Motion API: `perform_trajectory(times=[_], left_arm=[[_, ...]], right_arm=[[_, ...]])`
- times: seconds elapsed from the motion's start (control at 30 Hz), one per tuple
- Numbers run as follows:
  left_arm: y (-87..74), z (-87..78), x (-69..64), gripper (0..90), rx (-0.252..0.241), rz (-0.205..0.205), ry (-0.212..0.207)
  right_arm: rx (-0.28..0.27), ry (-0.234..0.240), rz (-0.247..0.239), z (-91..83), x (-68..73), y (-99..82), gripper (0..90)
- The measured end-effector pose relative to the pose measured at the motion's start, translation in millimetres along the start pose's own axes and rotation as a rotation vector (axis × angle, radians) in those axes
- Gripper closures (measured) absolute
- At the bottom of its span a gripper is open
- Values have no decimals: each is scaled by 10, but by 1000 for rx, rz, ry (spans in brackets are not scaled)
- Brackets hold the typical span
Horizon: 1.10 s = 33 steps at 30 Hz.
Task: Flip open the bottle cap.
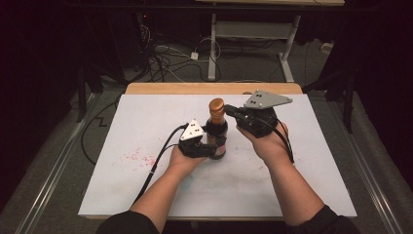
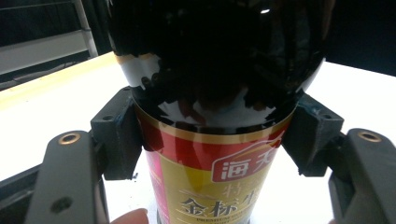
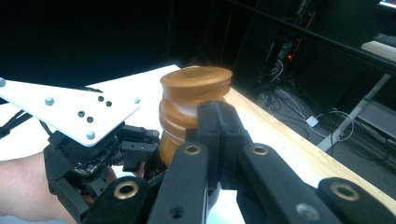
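Note:
A dark glass bottle (image 1: 217, 130) with a red and gold label (image 2: 205, 177) stands upright on the white table top (image 1: 297, 185). Its orange-brown cap (image 1: 216, 104) sits on top, seen close in the right gripper view as the cap (image 3: 196, 86). My left gripper (image 1: 210, 148) is shut on the bottle's body, one pad (image 2: 119, 135) pressing each side just above the label. My right gripper (image 1: 230, 110) is shut with its two jaws pressed together and nothing between them. Its tips (image 3: 219, 122) sit right beside the bottle's neck, just below the cap.
Faint red stains (image 1: 139, 157) mark the table top left of the bottle. A wooden edge (image 1: 204, 88) runs along the far side. Behind it are tangled cables (image 1: 160, 58) on the floor and the legs of a desk (image 1: 212, 48).

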<state>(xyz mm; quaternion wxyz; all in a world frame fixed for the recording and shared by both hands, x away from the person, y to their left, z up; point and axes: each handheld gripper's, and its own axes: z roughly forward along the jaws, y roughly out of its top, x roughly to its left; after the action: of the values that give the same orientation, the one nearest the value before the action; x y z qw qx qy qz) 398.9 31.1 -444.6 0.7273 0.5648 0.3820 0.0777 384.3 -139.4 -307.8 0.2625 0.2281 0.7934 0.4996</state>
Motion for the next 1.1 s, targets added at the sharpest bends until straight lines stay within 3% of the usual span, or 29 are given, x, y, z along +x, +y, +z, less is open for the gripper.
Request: perform_trajectory(times=[1.1], left_arm=[[-1, -8, -9, 289, 0, 0, 2]], right_arm=[[-14, -3, -13, 16, 16, 110, 900]])
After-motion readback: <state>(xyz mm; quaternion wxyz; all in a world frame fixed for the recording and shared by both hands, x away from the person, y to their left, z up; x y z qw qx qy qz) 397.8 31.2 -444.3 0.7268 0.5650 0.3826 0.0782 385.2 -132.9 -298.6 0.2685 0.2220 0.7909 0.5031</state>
